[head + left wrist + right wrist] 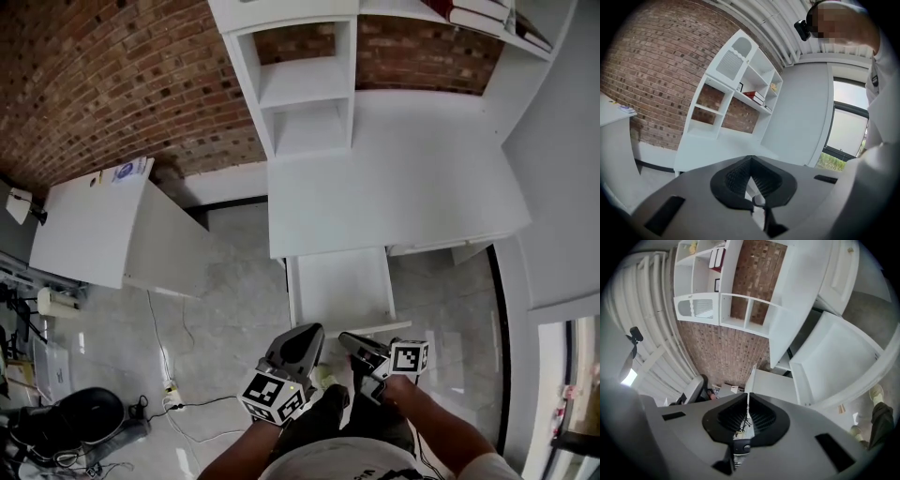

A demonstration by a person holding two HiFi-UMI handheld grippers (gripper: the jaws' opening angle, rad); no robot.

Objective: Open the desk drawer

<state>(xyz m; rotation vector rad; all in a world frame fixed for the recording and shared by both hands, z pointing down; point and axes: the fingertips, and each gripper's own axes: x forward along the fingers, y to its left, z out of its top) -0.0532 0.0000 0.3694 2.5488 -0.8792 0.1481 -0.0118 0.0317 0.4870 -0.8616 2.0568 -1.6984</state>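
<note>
The white desk [403,178] stands against a brick wall, with shelves above it. Its drawer [342,286] is pulled out toward me and shows a bare white inside. In the right gripper view the drawer [839,359] lies open at the right, below the desk top. My left gripper [302,343] hangs just short of the drawer's front, shut with nothing between its jaws. My right gripper [359,347] is beside it, also shut and holding nothing. Neither touches the drawer. The left gripper [751,158] points toward the desk [717,145]; the right gripper [748,397] is tilted sideways.
A low white cabinet [94,225] stands left of the desk. A black chair [66,422] and cables with a power strip [173,401] lie on the floor at lower left. Books [480,13] rest on the top shelf. A window [567,375] runs along the right.
</note>
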